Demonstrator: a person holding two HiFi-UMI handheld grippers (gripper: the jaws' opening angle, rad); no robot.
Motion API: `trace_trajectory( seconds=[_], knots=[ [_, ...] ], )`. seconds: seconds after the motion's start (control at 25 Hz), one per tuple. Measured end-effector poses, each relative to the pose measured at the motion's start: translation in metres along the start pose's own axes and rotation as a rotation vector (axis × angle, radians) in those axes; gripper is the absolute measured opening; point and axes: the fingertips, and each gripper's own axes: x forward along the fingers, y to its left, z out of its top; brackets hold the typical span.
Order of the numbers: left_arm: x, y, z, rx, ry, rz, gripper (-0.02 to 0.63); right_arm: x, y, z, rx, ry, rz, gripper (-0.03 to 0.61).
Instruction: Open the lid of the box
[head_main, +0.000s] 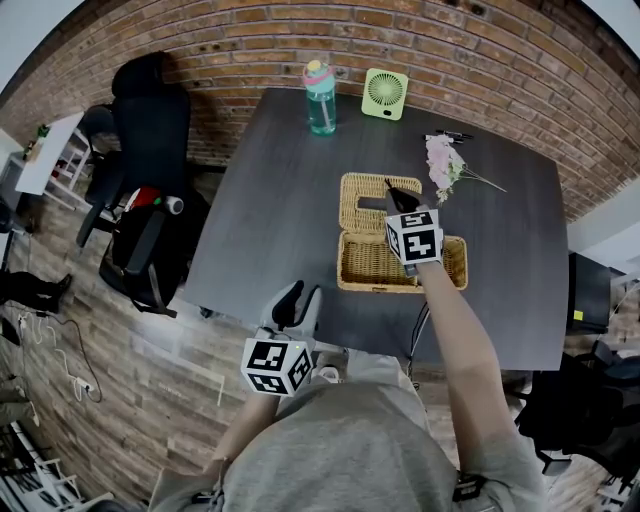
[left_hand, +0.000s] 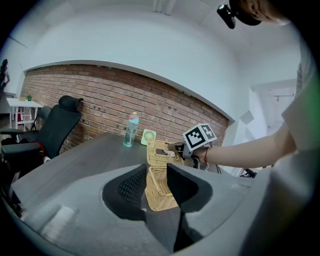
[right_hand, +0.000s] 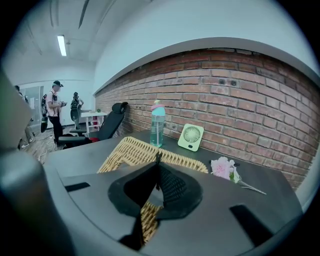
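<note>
Forward, right gripper (head_main: 390, 188) (arm (head_main: 452, 325) outstretched) on lid (head_main: 358, 200).

1. You are looking down at a dark grey worktop (head_main: 270, 200).
2. A water bottle (head_main: 320, 97) and a small green fan (head_main: 385, 93) are standing near its far edge.
3. A pink flower (head_main: 443, 165) is lying towards its right side.
4. A wicker box (head_main: 368, 264) is sitting near the middle, its lid (head_main: 362, 200) standing raised.

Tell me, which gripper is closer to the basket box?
Right. The right gripper is over the wicker box, with its fingers shut on the lid. The left gripper hangs at the near edge of the table, short of the box, fingers apart.
</note>
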Motion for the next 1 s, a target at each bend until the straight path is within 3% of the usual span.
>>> trace_trajectory(
  seconds=[0.72,1.0],
  knots=[
    [-0.009,0.004,0.003,0.007,0.005,0.002,0.126,0.011,-0.003,-0.006,0.019,0.043,-0.031,0.017],
    [-0.02,0.004,0.002,0.006,-0.002,-0.004,0.126,-0.001,0.003,-0.007,0.031,0.03,-0.034,0.054]
  ],
)
